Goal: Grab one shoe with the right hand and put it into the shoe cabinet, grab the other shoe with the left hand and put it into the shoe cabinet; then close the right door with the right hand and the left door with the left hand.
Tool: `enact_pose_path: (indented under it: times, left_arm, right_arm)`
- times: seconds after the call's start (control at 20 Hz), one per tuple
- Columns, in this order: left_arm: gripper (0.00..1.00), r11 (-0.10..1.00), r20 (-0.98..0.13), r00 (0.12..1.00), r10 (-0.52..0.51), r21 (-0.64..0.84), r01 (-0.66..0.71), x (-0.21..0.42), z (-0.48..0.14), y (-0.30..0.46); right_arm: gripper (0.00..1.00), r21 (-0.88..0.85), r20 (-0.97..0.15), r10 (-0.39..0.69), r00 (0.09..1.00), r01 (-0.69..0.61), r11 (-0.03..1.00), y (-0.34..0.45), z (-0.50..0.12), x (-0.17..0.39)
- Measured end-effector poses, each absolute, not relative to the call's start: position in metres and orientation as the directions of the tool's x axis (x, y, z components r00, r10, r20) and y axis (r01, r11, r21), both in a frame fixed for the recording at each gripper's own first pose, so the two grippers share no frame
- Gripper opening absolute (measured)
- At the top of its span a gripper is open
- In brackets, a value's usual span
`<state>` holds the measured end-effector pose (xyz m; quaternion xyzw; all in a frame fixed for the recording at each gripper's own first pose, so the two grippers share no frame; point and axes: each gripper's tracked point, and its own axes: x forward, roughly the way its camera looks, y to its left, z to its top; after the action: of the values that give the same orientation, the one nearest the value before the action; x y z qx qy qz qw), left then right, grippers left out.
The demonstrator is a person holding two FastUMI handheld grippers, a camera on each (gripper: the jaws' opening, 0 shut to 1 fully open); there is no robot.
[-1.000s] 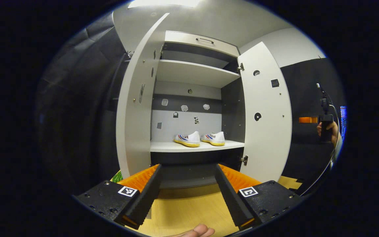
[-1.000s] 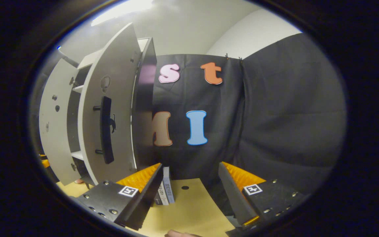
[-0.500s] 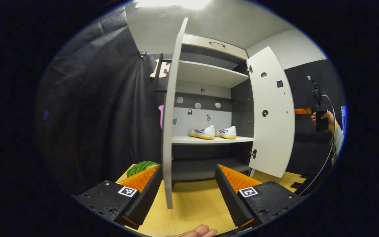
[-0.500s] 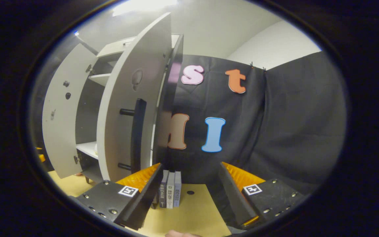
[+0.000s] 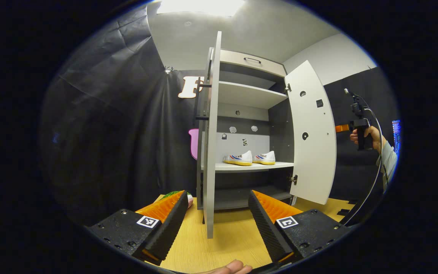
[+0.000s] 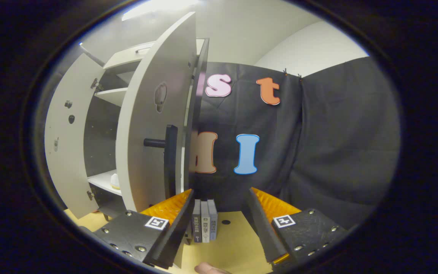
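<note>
While both shoes (image 5: 249, 157) sit shelved, left claw (image 5: 216, 219) spread before door edge (image 5: 210, 152), right claw (image 6: 217, 220) spread near books (image 6: 203, 224).

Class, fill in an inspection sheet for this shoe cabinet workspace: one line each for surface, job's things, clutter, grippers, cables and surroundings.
Surface: yellow wooden table top, bare in front of the cabinet.
Job's things: two white shoes side by side on the middle shelf of the shoe cabinet; left door edge-on and open; right door open.
Clutter: small books upright beside the cabinet; a green striped thing by the left door, too hidden to name.
Grippers: left gripper open, empty; right gripper open, empty, near the right door's black handle.
Cables: a cable hangs from the far gripper in a hand.
Surroundings: black cloth wall.
</note>
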<state>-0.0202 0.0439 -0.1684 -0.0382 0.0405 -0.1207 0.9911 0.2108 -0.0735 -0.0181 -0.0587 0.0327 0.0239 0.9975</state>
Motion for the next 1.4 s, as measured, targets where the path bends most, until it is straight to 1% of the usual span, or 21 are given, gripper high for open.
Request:
enact_pose_path:
  times: [0.05,0.1,0.15,0.2,0.25,0.35,0.4,0.45,0.5,0.55,0.7,0.75,0.85,0.9,0.95,1.0,1.05,1.1,1.15,1.25,1.4]
  left_arm:
    - [0.93,0.966,-0.068,0.966,-0.25,-0.089,0.243,-0.025,-0.167,0.042]
    - [0.96,0.965,-0.065,0.965,-0.252,-0.089,0.246,-0.027,-0.167,0.04]
    - [0.96,0.965,-0.063,0.966,-0.251,-0.088,0.246,-0.031,-0.165,0.038]
    - [0.96,0.967,-0.064,0.967,-0.247,-0.085,0.241,-0.034,-0.165,0.039]
    - [0.96,0.968,-0.064,0.968,-0.243,-0.085,0.238,-0.036,-0.164,0.04]
    - [0.96,0.967,-0.061,0.968,-0.242,-0.095,0.236,-0.036,-0.16,0.039]
    - [0.93,0.967,-0.061,0.969,-0.238,-0.104,0.231,-0.035,-0.158,0.039]
    - [0.96,0.967,-0.059,0.97,-0.235,-0.114,0.227,-0.035,-0.156,0.038]
    - [0.96,0.965,-0.058,0.97,-0.237,-0.124,0.229,-0.036,-0.154,0.036]
    - [0.96,0.964,-0.056,0.969,-0.242,-0.131,0.233,-0.039,-0.151,0.035]
    - [0.96,0.965,-0.048,0.969,-0.242,-0.118,0.235,-0.052,-0.146,0.037]
    - [0.96,0.967,-0.047,0.97,-0.238,-0.109,0.232,-0.055,-0.144,0.038]
    - [0.96,0.969,-0.049,0.971,-0.233,-0.101,0.227,-0.057,-0.143,0.04]
    - [0.96,0.97,-0.053,0.972,-0.229,-0.098,0.223,-0.054,-0.145,0.041]
    - [0.96,0.972,-0.06,0.973,-0.222,-0.097,0.216,-0.054,-0.146,0.043]
    - [0.93,0.974,-0.064,0.975,-0.215,-0.093,0.208,-0.053,-0.146,0.044]
    - [0.96,0.976,-0.065,0.976,-0.206,-0.086,0.2,-0.054,-0.145,0.046]
    - [0.96,0.979,-0.066,0.978,-0.195,-0.077,0.19,-0.055,-0.145,0.05]
    - [0.96,0.981,-0.065,0.981,-0.185,-0.068,0.181,-0.056,-0.144,0.055]
    - [0.96,0.984,-0.059,0.984,-0.168,-0.064,0.164,-0.058,-0.141,0.061]
    - [0.96,0.987,-0.061,0.987,-0.147,-0.076,0.142,-0.058,-0.14,0.07]
  right_arm:
    - [0.82,-0.116,-0.075,0.045,0.996,-0.053,0.992,-0.069,-0.019,0.209]
    - [0.85,-0.112,-0.083,0.05,0.995,-0.059,0.992,-0.062,-0.019,0.206]
    - [0.82,-0.11,-0.087,0.062,0.994,-0.072,0.991,-0.056,-0.02,0.206]
    - [0.85,-0.104,-0.092,0.08,0.993,-0.089,0.991,-0.047,-0.02,0.205]
    - [0.83,-0.096,-0.092,0.099,0.991,-0.107,0.99,-0.039,-0.022,0.203]
    - [0.85,-0.091,-0.084,0.137,0.987,-0.145,0.985,-0.018,-0.022,0.202]
    - [0.85,-0.087,-0.084,0.153,0.985,-0.161,0.983,-0.009,-0.023,0.202]
    - [0.82,-0.085,-0.085,0.167,0.982,-0.174,0.981,0.001,-0.024,0.202]
    - [0.82,-0.086,-0.084,0.172,0.981,-0.179,0.98,0.01,-0.024,0.202]
    - [0.85,-0.095,-0.082,0.165,0.983,-0.172,0.98,0.016,-0.025,0.205]
    - [0.86,-0.078,-0.078,0.146,0.986,-0.152,0.985,0.039,-0.028,0.212]
    - [0.83,-0.05,-0.084,0.159,0.984,-0.164,0.985,0.051,-0.031,0.213]
    - [0.83,-0.022,-0.099,0.211,0.973,-0.214,0.977,0.08,-0.039,0.217]
    - [0.86,-0.014,-0.104,0.235,0.966,-0.237,0.971,0.094,-0.044,0.216]
    - [0.88,-0.009,-0.114,0.237,0.965,-0.239,0.971,0.102,-0.049,0.217]
    - [0.89,-0.007,-0.119,0.235,0.965,-0.238,0.971,0.109,-0.053,0.215]
    - [0.94,-0.013,-0.115,0.248,0.962,-0.251,0.968,0.118,-0.056,0.211]
    - [0.93,-0.028,-0.109,0.255,0.961,-0.26,0.965,0.125,-0.058,0.205]
    - [0.96,-0.047,-0.1,0.259,0.961,-0.265,0.963,0.129,-0.061,0.202]
    - [0.96,-0.074,-0.088,0.259,0.962,-0.266,0.961,0.132,-0.063,0.192]
    - [0.96,-0.063,-0.086,0.252,0.964,-0.258,0.964,0.131,-0.066,0.176]
